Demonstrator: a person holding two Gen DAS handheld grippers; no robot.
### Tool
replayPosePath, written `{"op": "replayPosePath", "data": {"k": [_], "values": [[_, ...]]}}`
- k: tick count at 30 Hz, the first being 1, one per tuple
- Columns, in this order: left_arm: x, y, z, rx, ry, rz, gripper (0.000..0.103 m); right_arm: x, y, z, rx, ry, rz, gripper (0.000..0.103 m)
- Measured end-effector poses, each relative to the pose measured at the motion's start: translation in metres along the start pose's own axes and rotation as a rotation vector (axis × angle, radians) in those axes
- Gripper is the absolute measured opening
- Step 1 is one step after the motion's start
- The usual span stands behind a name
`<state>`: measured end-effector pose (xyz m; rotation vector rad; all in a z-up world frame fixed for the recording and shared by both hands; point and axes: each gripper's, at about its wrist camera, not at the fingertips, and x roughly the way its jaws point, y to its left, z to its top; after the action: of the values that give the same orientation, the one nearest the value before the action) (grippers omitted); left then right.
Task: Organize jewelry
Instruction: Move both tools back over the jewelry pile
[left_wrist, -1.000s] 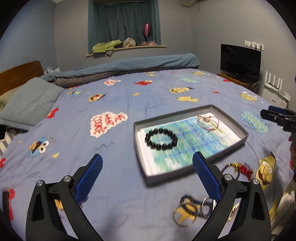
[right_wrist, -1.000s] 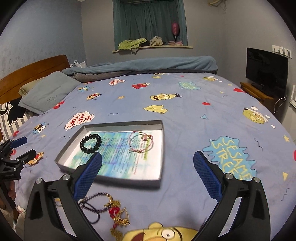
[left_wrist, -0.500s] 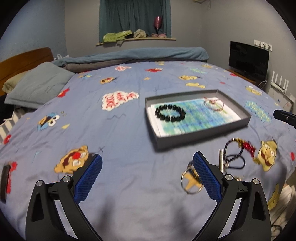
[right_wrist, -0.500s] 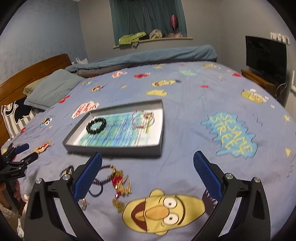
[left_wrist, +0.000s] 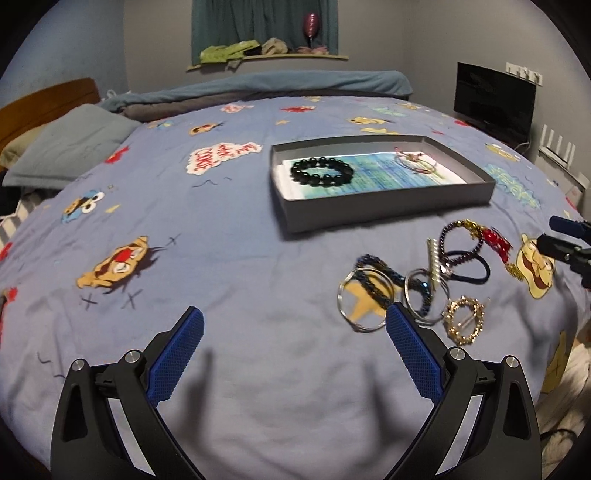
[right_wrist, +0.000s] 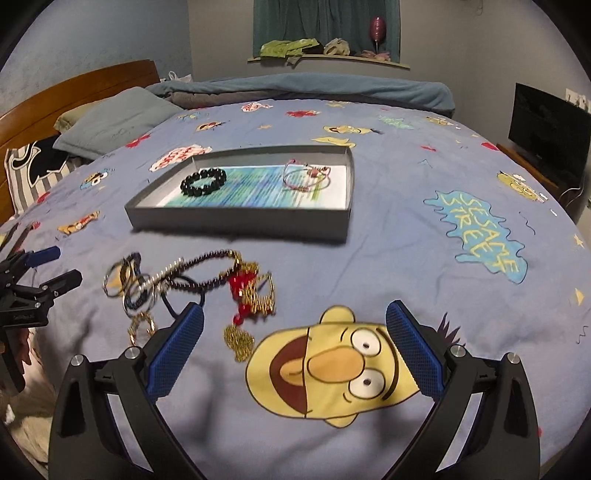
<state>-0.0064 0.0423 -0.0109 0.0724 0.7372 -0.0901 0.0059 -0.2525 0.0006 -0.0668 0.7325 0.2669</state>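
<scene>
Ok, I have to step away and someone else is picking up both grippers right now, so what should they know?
Left gripper: open, empty, above the bedspread, just left of the loose pile.
Right gripper: open, empty, just right of that pile.
Done: black bead bracelet and pink cord bracelet lie in the grey tray.
Left: silver bangles, gold ring-shaped piece, red-and-gold necklace and dark cords remain tangled on the bedspread in front of the tray.

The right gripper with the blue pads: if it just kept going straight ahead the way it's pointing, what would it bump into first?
Probably the blue cartoon-print bedspread first, since the open right gripper angles down over bare fabric. The shallow grey cardboard tray lies further on; depth is hard to judge here.
</scene>
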Motion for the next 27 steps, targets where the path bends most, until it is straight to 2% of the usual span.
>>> {"op": "replayPosePath", "data": {"k": [3, 6, 12, 21, 23, 27], "values": [[0.0, -0.008, -0.005, 0.016, -0.038, -0.003, 0.098, 0.003, 0.003, -0.008, -0.03, 0.007, 0.003, 0.098], [0.006, -0.016, -0.005, 0.039, -0.003, -0.027, 0.098, 0.006, 0.006, -0.014, -0.051, 0.022, 0.018, 0.098], [0.013, -0.023, -0.007, 0.035, 0.015, -0.069, 0.098, 0.012, 0.008, -0.019, -0.035, 0.034, 0.061, 0.098], [0.02, -0.026, -0.008, 0.046, 0.02, -0.054, 0.098, 0.019, 0.012, -0.016, -0.011, 0.016, 0.069, 0.097], [0.021, -0.026, -0.008, 0.039, 0.021, -0.068, 0.098, 0.02, 0.011, -0.012, 0.004, 0.007, 0.064, 0.093], [0.023, -0.027, -0.007, 0.047, 0.021, -0.08, 0.096, 0.027, 0.007, -0.004, 0.031, 0.019, 0.069, 0.074]]}}
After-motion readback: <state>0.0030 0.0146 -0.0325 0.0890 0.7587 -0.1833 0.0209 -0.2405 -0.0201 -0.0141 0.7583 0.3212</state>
